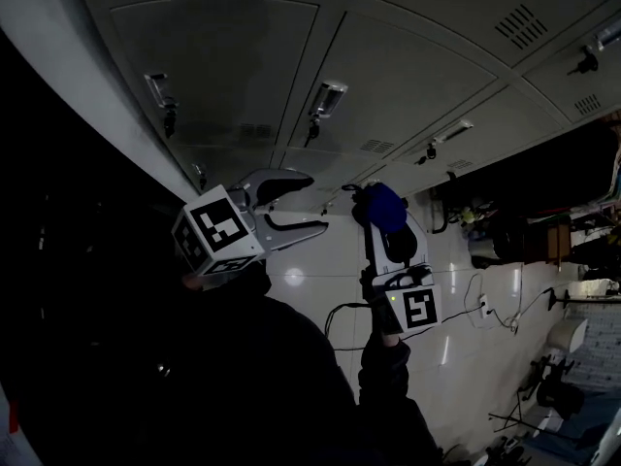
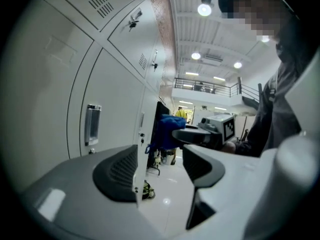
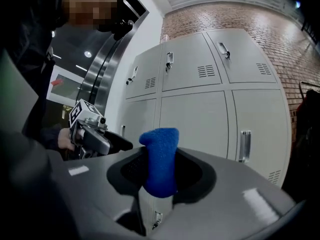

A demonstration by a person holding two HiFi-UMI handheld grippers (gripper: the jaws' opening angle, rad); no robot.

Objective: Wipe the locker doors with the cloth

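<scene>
Grey locker doors (image 1: pixel 223 56) with vents and recessed handles fill the top of the head view. My right gripper (image 1: pixel 386 217) is shut on a folded blue cloth (image 1: pixel 384 203), held a short way off the lockers. In the right gripper view the cloth (image 3: pixel 160 154) sticks up from between the jaws of my right gripper (image 3: pixel 161 178), with the locker doors (image 3: pixel 192 124) beyond. My left gripper (image 1: pixel 294 206) is open and empty beside it. In the left gripper view, the left gripper (image 2: pixel 160 171) has its jaws apart, the locker doors (image 2: pixel 50 84) lie at the left, and the cloth (image 2: pixel 164 130) is ahead.
A glossy white floor (image 1: pixel 320 280) with a black cable (image 1: pixel 340 309) lies below. Clutter and stands sit at the right (image 1: pixel 543 241). A brick wall (image 3: pixel 280 34) adjoins the lockers. A person in a yellow vest (image 2: pixel 180 113) stands far down the hall.
</scene>
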